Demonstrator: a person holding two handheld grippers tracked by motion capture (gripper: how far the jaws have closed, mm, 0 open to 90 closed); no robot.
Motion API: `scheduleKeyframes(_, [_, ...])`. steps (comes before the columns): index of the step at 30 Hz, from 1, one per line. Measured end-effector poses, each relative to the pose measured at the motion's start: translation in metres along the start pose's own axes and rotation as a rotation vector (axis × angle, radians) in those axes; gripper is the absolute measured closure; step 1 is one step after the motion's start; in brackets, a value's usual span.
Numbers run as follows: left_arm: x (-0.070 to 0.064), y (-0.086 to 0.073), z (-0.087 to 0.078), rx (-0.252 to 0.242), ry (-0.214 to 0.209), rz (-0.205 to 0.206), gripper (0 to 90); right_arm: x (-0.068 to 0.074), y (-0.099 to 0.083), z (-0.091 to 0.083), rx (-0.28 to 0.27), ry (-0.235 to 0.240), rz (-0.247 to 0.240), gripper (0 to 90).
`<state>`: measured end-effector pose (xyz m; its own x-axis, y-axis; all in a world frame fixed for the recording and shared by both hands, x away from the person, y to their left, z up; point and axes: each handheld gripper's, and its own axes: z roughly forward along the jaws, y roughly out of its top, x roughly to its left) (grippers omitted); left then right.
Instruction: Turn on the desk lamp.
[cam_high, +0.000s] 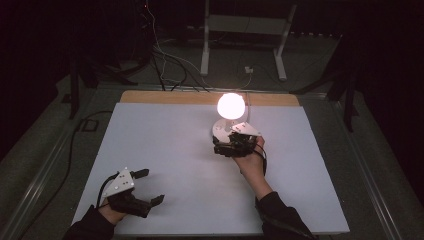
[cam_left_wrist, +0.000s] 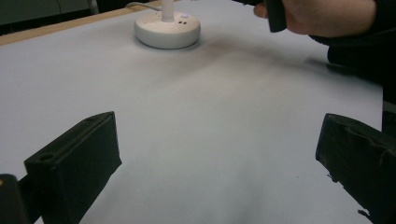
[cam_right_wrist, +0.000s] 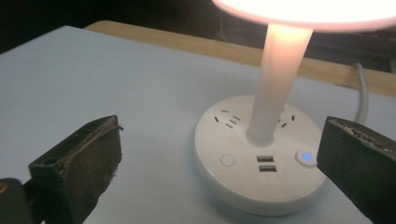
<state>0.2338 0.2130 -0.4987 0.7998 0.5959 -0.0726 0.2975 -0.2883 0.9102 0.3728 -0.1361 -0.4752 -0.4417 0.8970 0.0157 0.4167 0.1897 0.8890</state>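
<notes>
A single lit white plastic desk lamp with a round socket base (cam_right_wrist: 259, 161) is seen at about one o'clock on the white table top (cam_high: 165, 145), its stem upright. The right gripper (cam_high: 231, 142) is held just before the base at twelve o'clock, jaws spread and empty; a blue-lit round button (cam_right_wrist: 306, 157) lies beside its right jaw. The left gripper (cam_high: 145, 187), at seven o'clock, is well apart, likewise spread. Two grippers and one lamp are counted.

Light source: the lit lamp head (cam_high: 231, 105), blown out to white glare
Room: dark beyond the bench (cam_high: 165, 150)
Shadows: soft, falling toward the near edge in the left gripper view
Focus: tongs soft and grainy in both gripper views
</notes>
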Motion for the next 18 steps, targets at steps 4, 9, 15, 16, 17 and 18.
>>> scheduleKeyframes(4, [0.0, 0.0, 0.001, -0.001, 0.001, -0.002, 0.3, -0.004, 0.006, -0.008, -0.004, 0.021, -0.007, 0.0])
scheduleKeyframes(9, [0.0, -0.001, 0.0, 0.0, 0.006, -0.001, 0.3, -0.006, 0.014, -0.017, -0.006, 0.081, -0.021, 0.0])
scheduleKeyframes(15, [0.0, -0.002, -0.002, -0.003, 0.005, -0.004, 0.3, -0.008, 0.022, -0.031, 0.002, 0.169, -0.06, 0.0])
scheduleKeyframes(16, [-0.001, -0.002, -0.003, -0.006, 0.003, -0.003, 0.3, -0.009, 0.023, -0.034, 0.001, 0.179, -0.066, 0.0])
scheduleKeyframes(17, [-0.001, -0.002, -0.003, -0.004, 0.002, -0.001, 0.3, -0.009, 0.023, -0.037, 0.003, 0.186, -0.077, 0.0])
scheduleKeyframes(18, [-0.001, -0.002, -0.003, -0.003, 0.003, 0.0, 0.3, -0.011, 0.024, -0.04, 0.007, 0.206, -0.081, 0.0])
